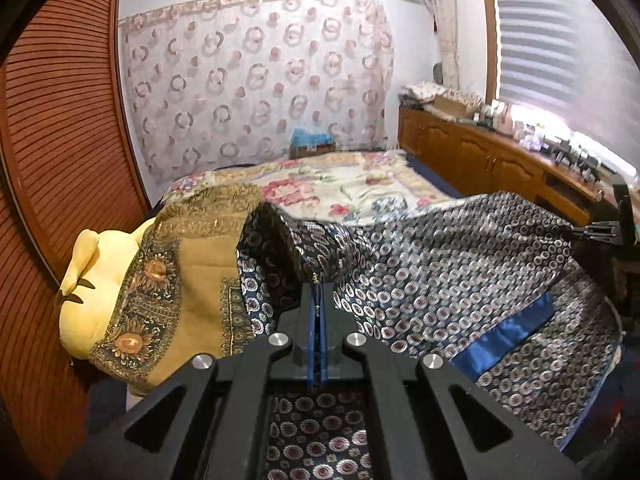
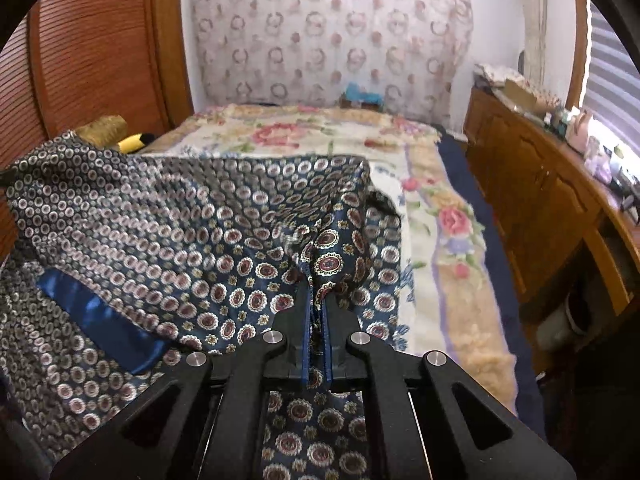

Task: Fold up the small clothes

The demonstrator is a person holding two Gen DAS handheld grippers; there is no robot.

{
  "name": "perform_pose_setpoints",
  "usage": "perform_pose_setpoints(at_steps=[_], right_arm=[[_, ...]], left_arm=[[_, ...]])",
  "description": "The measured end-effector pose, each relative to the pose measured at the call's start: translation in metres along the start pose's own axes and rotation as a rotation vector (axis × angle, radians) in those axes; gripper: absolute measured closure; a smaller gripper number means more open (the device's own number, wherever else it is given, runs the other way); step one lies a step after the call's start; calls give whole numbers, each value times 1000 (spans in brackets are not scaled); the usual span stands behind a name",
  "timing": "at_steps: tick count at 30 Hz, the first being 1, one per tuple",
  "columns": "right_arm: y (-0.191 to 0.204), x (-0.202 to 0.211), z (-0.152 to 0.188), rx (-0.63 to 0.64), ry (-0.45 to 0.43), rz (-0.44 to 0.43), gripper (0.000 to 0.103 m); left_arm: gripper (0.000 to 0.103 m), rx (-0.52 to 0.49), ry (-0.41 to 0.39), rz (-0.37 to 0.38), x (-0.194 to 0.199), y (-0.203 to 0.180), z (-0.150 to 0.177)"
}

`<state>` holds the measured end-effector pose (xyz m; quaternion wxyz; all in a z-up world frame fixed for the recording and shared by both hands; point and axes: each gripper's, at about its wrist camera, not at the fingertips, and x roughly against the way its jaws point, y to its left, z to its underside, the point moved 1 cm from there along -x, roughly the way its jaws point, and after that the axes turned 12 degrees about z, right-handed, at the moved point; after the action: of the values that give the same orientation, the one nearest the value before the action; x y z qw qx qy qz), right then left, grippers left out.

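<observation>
Between the jaws of the left gripper [image 1: 320, 292] sits a pinched edge of the patterned garment [image 1: 440, 264], jaws closed down to the cloth thickness. Same on the right gripper [image 2: 318, 292]: clamped tight on another fold of the same garment, no gap visible.

Garment hangs spread between the two grippers, lifted above the bed [image 1: 352, 188]. Cloth runs from the left gripper off to its right, and from the right gripper off to its left. A blue strip [image 1: 508, 336], likely a waistband or lining, shows on the sagging lower part. More cloth drapes below both grippers.

Progress, as judged: early. Garment is gripped and held up, but no clean fold line shows; the fabric is slack and creased. Still left: lay it flat, fold it over, square it up.

Edges and room:
- Ahead of both grippers: open floral blanket, plenty of flat area to lay the garment down.
- Left of the left gripper: yellow plush toy [image 1: 92, 292] under a mustard shawl [image 1: 192, 264], close by. Wooden slatted door [image 1: 60, 120] just beyond. Tight side.
- Right of the right gripper: blanket edge, then a gap, then a wooden cabinet [image 2: 532, 184] with clutter on top. Clear enough.
</observation>
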<state>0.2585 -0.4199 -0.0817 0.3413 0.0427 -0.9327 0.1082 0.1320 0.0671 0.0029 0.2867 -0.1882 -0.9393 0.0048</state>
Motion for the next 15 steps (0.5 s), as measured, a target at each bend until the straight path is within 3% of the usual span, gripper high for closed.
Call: perform_pose_setpoints(at_steps=[9, 15], right_arm=[[2, 48, -4, 44, -49, -14, 101], [1, 78, 6, 46, -62, -32, 101]], left_arm=[[103, 23, -73, 50, 44, -6, 12], [103, 82, -57, 64, 63, 5, 41]])
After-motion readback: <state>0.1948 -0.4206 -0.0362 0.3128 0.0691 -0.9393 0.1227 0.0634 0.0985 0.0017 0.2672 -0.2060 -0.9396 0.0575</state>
